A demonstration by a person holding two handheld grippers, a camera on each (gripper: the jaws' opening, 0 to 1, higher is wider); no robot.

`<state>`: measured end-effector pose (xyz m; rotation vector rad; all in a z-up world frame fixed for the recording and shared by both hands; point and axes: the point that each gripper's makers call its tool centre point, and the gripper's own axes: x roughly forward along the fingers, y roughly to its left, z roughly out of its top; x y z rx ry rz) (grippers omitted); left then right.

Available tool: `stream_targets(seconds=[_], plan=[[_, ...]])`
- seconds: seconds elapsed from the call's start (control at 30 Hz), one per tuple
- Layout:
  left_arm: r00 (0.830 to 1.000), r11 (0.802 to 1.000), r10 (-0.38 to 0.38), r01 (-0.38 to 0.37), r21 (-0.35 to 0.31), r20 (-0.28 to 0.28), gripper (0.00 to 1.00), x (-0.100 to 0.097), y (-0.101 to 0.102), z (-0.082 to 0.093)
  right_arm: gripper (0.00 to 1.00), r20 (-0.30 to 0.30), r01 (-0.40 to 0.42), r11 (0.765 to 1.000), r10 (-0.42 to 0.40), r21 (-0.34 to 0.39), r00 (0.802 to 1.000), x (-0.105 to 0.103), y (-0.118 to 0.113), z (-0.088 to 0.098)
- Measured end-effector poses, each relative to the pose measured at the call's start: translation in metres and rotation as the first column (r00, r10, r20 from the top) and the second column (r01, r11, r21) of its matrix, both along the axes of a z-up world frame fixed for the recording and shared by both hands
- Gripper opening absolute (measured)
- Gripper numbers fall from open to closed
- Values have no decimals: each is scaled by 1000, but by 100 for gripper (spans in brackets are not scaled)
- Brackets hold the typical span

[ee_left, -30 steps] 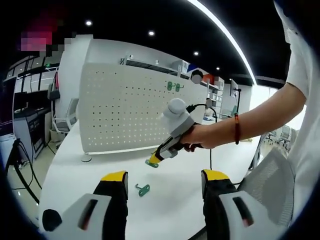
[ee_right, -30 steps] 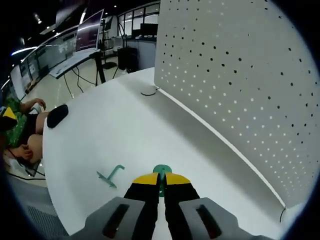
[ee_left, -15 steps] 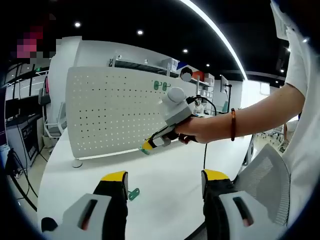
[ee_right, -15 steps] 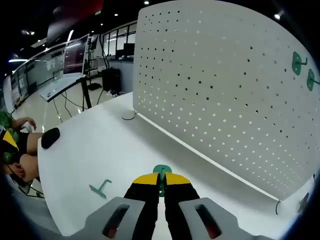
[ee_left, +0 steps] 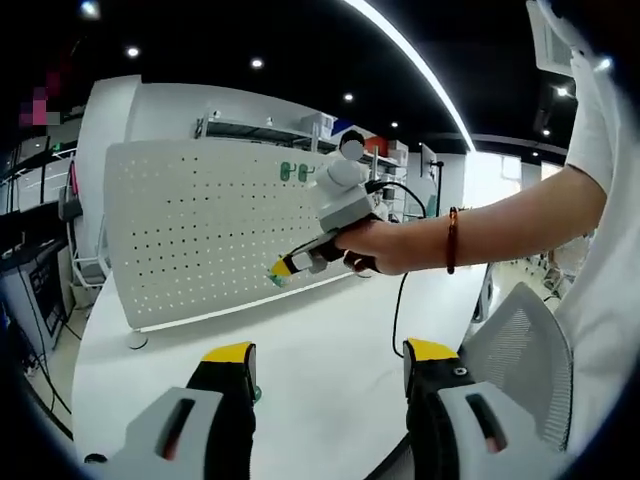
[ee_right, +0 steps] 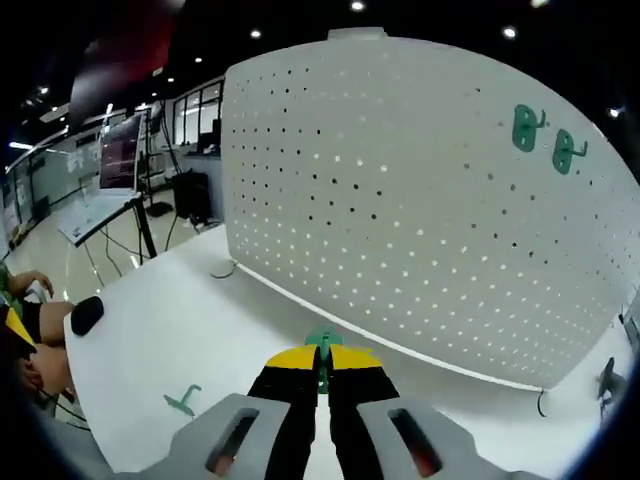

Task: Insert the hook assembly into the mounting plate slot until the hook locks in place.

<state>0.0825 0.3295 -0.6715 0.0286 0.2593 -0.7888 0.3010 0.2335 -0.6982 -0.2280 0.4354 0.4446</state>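
Pegboard (ee_right: 400, 200) filled more of your right gripper view than a second ago. Your left gripper (ee_left: 325, 360) stayed spread. Your right gripper (ee_right: 322, 360), pinching a green hook (ee_right: 322, 340), rose off the table (ee_right: 160, 330); a second hook (ee_right: 182, 401) lay there.

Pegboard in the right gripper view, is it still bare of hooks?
No, two green hooks already hang near the upper right of the white pegboard.
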Motion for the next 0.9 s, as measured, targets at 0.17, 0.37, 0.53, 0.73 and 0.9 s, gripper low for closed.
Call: stream_targets(seconds=[0.17, 0.37, 0.53, 0.73, 0.9], plan=[[1000, 1000, 2, -2, 7, -4, 61, -2, -1, 3, 1, 69, 31, 999, -32, 25, 997, 6, -7, 20], [1000, 999, -25, 25, 24, 1, 62, -5, -12, 7, 1, 86, 76, 996, -81, 56, 993, 16, -20, 33], [999, 999, -29, 29, 25, 14, 62, -4, -18, 12, 1, 135, 107, 992, -116, 72, 984, 24, -32, 52], [1000, 999, -22, 22, 27, 2, 62, -7, -24, 10, 1, 192, 129, 986, -147, 105, 970, 37, -43, 79], [1000, 999, -12, 12, 30, -3, 62, -9, -27, 9, 1, 241, 132, 983, -161, 131, 957, 44, -47, 100]])
